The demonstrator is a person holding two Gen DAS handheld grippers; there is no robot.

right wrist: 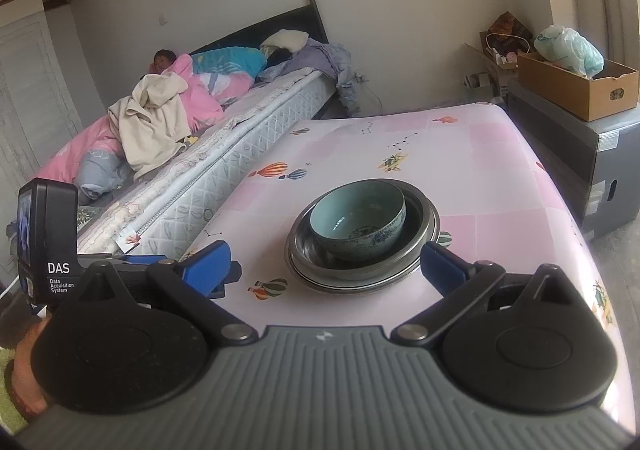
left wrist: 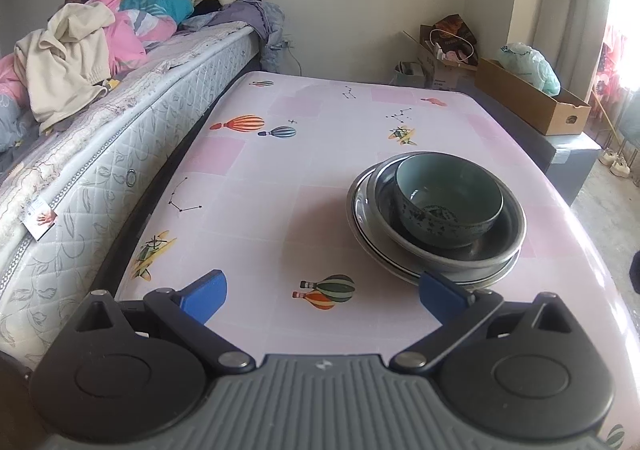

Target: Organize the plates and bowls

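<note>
On the pink balloon-print table (left wrist: pixel 280 178) stands one stack: a teal ceramic bowl (left wrist: pixel 448 202) inside a steel bowl (left wrist: pixel 510 238), on a dark-rimmed plate (left wrist: pixel 366 242). My left gripper (left wrist: pixel 322 296) is open and hovers just in front and to the left of the stack, with nothing between its blue pads (left wrist: pixel 204 296). In the right wrist view the teal bowl (right wrist: pixel 356 218), steel bowl (right wrist: pixel 426 218) and plate (right wrist: pixel 340 286) lie straight ahead. My right gripper (right wrist: pixel 326 268) is wide open above the plate's near rim. Its pads (right wrist: pixel 444 268) press on nothing.
A bed (left wrist: pixel 120 170) with a mattress and heaped bedding runs along the table's left side, and a person lies on it. A cardboard box (left wrist: pixel 532 98) on a dark cabinet stands right of the table. The left unit's black camera box (right wrist: pixel 48 238) sits close to my right gripper's left.
</note>
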